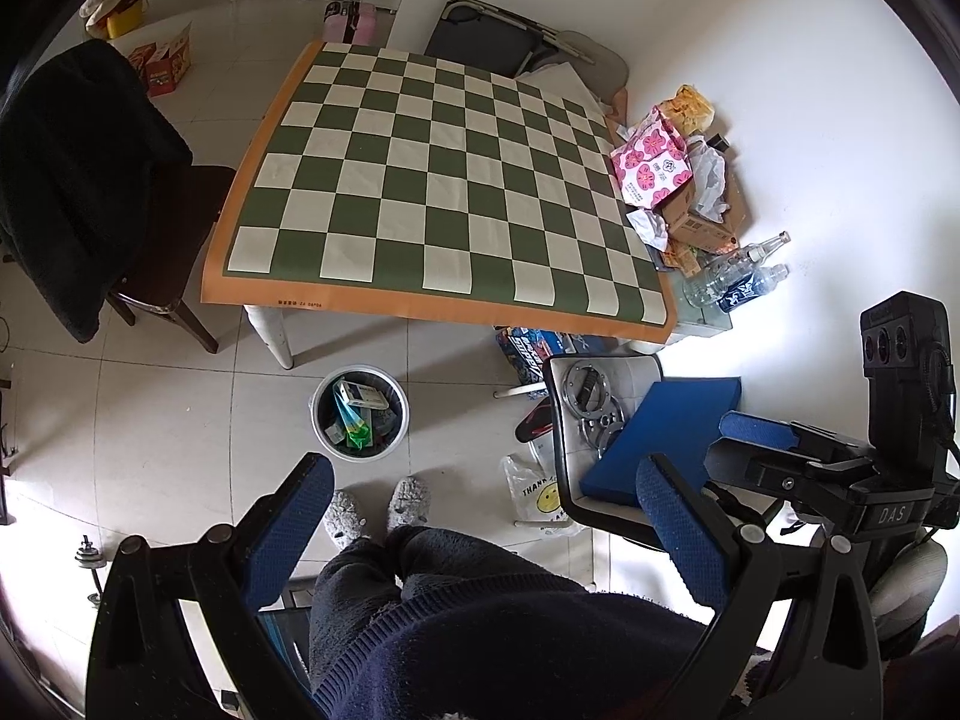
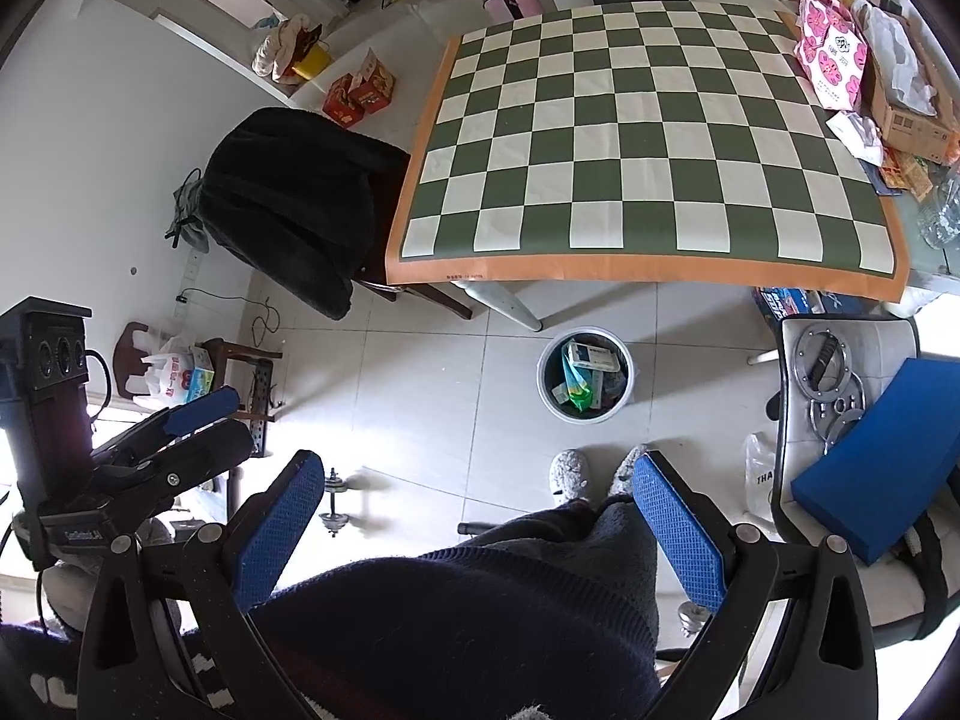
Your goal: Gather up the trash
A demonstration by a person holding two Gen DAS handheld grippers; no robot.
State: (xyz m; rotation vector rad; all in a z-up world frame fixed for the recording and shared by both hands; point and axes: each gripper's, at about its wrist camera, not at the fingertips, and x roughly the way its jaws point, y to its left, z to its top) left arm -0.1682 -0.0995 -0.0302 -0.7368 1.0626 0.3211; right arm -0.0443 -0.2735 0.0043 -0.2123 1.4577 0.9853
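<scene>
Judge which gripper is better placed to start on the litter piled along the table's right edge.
Right, marginally. Both grippers are open, empty and held back above the person's lap. The crumpled tissue, cardboard box and bottles sit on the table's right side, and the right gripper is on that side; the left gripper would reach across.

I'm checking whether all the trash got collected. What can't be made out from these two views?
- Bin contents: only the top layer shows in both views; lower items are covered.
- Pile beside the checkered cloth: the pink pack and cardboard box overlap it in the left view; the frame edge cuts it in the right view.
- Floor under the table: hidden by the cloth.
- Bottle label: too small to read.
</scene>
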